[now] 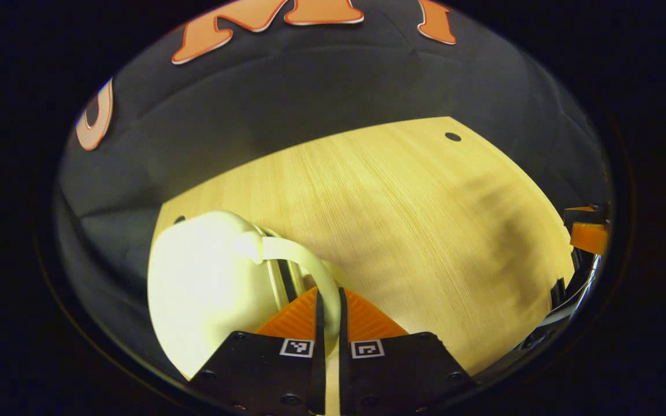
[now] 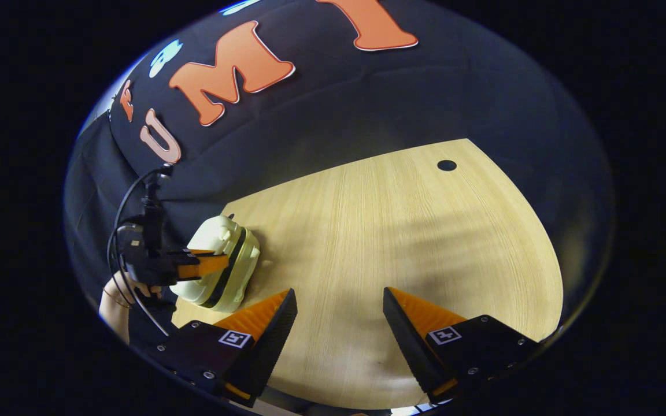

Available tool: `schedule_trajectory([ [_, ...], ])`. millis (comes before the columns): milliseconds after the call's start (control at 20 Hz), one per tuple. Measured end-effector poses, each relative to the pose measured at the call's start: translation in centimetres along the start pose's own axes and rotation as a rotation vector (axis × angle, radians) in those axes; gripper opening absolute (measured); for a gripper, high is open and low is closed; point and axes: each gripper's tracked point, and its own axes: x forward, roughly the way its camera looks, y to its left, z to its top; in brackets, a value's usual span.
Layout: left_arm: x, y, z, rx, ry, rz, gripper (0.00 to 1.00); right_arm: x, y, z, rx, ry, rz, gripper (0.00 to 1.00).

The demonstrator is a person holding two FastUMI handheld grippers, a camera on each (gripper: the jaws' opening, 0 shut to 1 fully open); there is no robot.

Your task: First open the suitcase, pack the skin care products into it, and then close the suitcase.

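Two fingers of the left gripper (image 1: 328, 306) pinch the cream plastic suitcase's (image 1: 206, 283) curved handle (image 1: 310, 271); hold firm, move slowly. Right gripper (image 2: 339, 318) hangs spread above the pale wooden table (image 2: 402, 231).

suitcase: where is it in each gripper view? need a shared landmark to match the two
Left gripper view: the suitcase sits lower left, close up, its handle pinched in the left claw.
Right gripper view: left of centre, at the table's near-left edge, with the left claw clamped at its top.
Shared landmark: the round dark hole in the wooden table near its far corner.
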Motion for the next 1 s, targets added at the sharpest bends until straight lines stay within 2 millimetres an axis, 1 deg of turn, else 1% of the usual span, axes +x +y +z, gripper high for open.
schedule_trajectory([
  [50, 1.4, 0.2, -0.4, -0.009, 0.023, -0.007, 0.1, -0.2, -0.3, -0.4, 0.003, 0.005, -0.002, 0.96],
  [100, 2.1, 0.4, -0.8, -0.017, 0.039, -0.009, 0.09, -0.3, -0.6, -0.6, 0.007, 0.009, -0.005, 0.96],
  [250, 2.8, 1.8, -0.5, -0.046, 0.062, -0.017, 0.1, -0.3, -1.1, -0.9, 0.012, 0.018, -0.015, 0.96],
  [300, 3.0, 2.3, -0.2, -0.056, 0.065, -0.018, 0.13, -0.3, -1.1, -0.9, 0.011, 0.018, -0.017, 0.95],
  [350, 3.6, 1.9, -0.4, -0.064, 0.074, -0.016, 0.13, -0.3, -1.0, -0.8, 0.012, 0.018, -0.012, 0.96],
  [400, 3.6, 2.2, -0.6, -0.076, 0.07, -0.016, 0.17, -0.2, -0.9, -0.7, 0.011, 0.018, -0.008, 0.96],
  [450, 3.4, 2.5, -0.3, -0.092, 0.072, -0.008, 0.17, 0.0, -0.6, -0.5, 0.005, 0.017, -0.007, 0.96],
  [500, 3.5, 2.3, -0.6, -0.107, 0.07, -0.005, 0.21, 0.1, -0.3, -0.4, -0.004, 0.018, -0.003, 0.96],
  [550, 3.6, 1.6, -0.6, -0.12, 0.072, -0.026, 0.31, 0.1, -0.2, -0.4, -0.015, 0.018, -0.002, 0.96],
  [600, 3.5, 0.7, -0.6, -0.127, 0.076, -0.063, 0.5, 0.3, 0.0, -0.3, -0.029, 0.02, -0.002, 0.96],
  [700, 2.3, 0.0, 0.2, -0.122, 0.06, -0.079, 0.88, 0.6, 0.3, 0.1, -0.066, 0.023, -0.016, 0.96],
  [750, 1.7, -0.2, 0.9, -0.122, 0.035, -0.072, 0.98, 0.7, 0.6, 0.4, -0.083, 0.022, -0.022, 0.96],
  [800, 0.9, -0.1, 1.5, -0.128, 0.006, -0.067, 0.98, 0.6, 0.9, 1.1, -0.099, 0.011, -0.026, 0.96],
  [900, -1.0, 0.2, 3.8, -0.153, -0.09, -0.057, 0.98, 0.4, 1.8, 3.0, -0.131, -0.037, -0.045, 0.96],
  [950, -2.4, 1.1, 5.2, -0.164, -0.144, -0.017, 0.98, -0.1, 2.1, 3.9, -0.151, -0.07, -0.06, 0.96],
  [1000, -4.1, 2.5, 6.8, -0.164, -0.199, 0.03, 0.97, -0.5, 2.5, 5.0, -0.17, -0.104, -0.074, 0.96],
])
